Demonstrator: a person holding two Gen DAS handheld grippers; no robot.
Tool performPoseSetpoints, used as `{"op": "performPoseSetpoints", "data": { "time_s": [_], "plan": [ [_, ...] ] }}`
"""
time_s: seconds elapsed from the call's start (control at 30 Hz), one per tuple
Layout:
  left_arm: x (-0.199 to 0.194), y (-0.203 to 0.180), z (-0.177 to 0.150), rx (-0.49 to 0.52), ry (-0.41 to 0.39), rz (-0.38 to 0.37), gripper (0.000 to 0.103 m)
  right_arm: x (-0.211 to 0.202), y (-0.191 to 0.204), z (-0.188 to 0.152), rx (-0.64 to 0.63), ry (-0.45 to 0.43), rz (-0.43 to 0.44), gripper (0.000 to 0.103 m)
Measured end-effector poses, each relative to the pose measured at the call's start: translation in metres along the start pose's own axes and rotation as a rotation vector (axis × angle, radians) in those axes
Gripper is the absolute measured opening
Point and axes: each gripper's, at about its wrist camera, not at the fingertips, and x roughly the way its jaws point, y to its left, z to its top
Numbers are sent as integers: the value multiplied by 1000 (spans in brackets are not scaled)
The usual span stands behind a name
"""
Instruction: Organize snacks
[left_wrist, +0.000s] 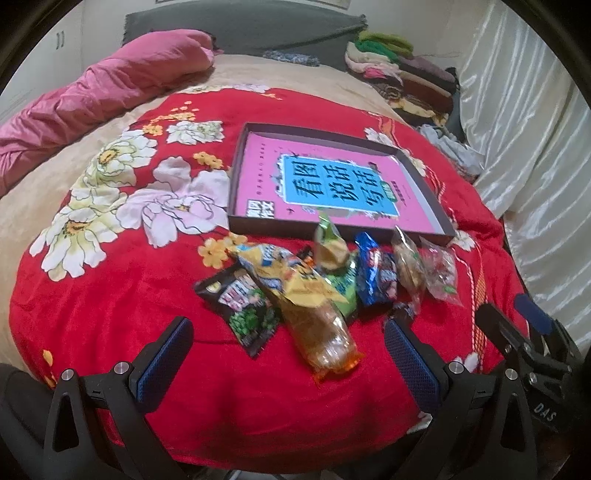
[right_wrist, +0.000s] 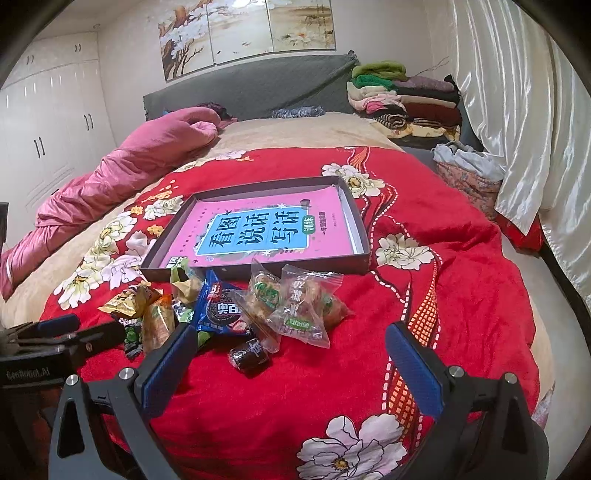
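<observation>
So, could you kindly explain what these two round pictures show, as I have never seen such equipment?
A person holds two hand grippers, each with a fisheye camera looking along its fingers. One picture is from the left gripper, the other from the right gripper; each also glimpses the other at its edge. Both are open and hold nothing. On a red blanket over a bed lies a heap of snacks, with a shallow tray behind it holding a pink book.

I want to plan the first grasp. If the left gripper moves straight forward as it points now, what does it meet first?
Probably the long yellow-and-clear snack bag, lying between the open left gripper fingers' line; depth is uncertain.
</observation>
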Motion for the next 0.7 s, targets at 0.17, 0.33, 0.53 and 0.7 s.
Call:
{"op": "performPoseSetpoints", "data": {
  "time_s": [0.17,0.33,0.53,0.7],
  "plan": [
    [8,8,4,-20,7,16,103,5,1,2,-9,13,6,102],
    [17,7,5,-12,7,45,103,13,0,2,-8,33,10,102],
    [28,6,19,-15,-19,78,103,26,-5,5,-13,53,-11,102],
    [37,6,28,-24,-12,70,98,42,-19,11,23,76,-21,101]
  ]
}}
